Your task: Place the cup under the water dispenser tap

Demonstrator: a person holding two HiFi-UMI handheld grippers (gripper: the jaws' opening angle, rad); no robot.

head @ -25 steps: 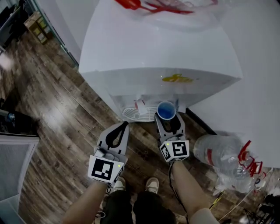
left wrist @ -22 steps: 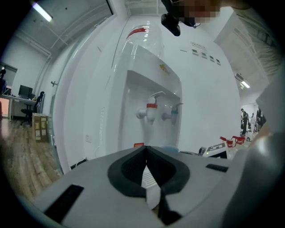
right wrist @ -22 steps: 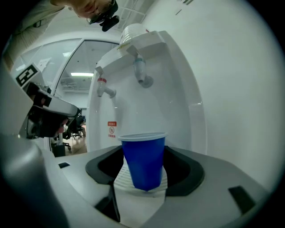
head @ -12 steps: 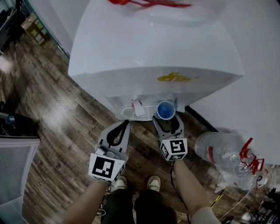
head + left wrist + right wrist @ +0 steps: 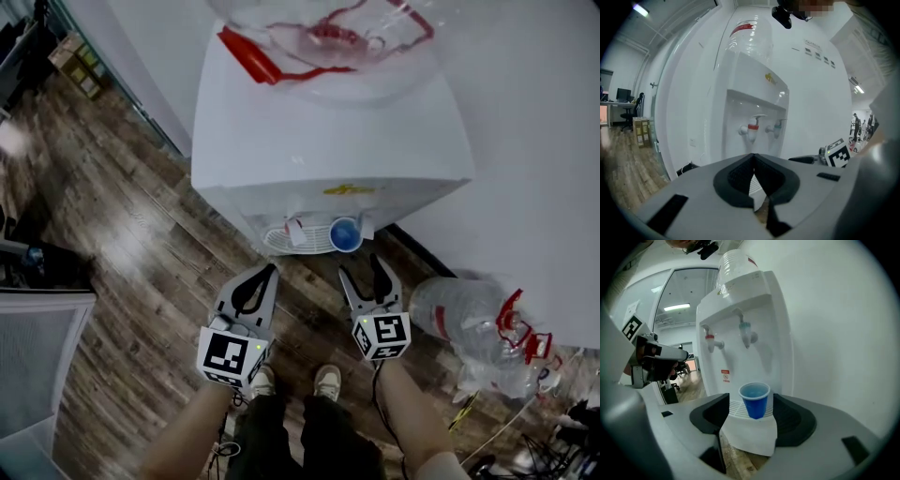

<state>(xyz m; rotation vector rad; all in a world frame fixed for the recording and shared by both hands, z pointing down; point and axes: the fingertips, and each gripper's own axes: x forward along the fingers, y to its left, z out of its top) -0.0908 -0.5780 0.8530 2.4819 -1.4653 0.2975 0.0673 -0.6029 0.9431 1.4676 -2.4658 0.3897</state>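
Note:
A blue cup [image 5: 345, 233] [image 5: 755, 400] stands upright on the white drip tray [image 5: 281, 239] of the water dispenser [image 5: 328, 141]. It is below the blue tap [image 5: 746, 332], to the right of the red tap [image 5: 710, 340]. My right gripper [image 5: 361, 265] is just short of the cup. Its jaws stand wide apart and are closing a little, with nothing between them. My left gripper [image 5: 270, 269] [image 5: 754, 161] hovers to the left of it with its tips together and holds nothing. It points at the dispenser front.
A large clear water bottle [image 5: 469, 328] with red straps lies on the wood floor at the right, by the white wall. Another bottle [image 5: 328, 37] sits on top of the dispenser. The person's shoes [image 5: 326, 382] show below the grippers.
My right gripper, whose jaws were around the cup, has pulled back toward me. The cup stays on the tray. The left gripper has barely shifted.

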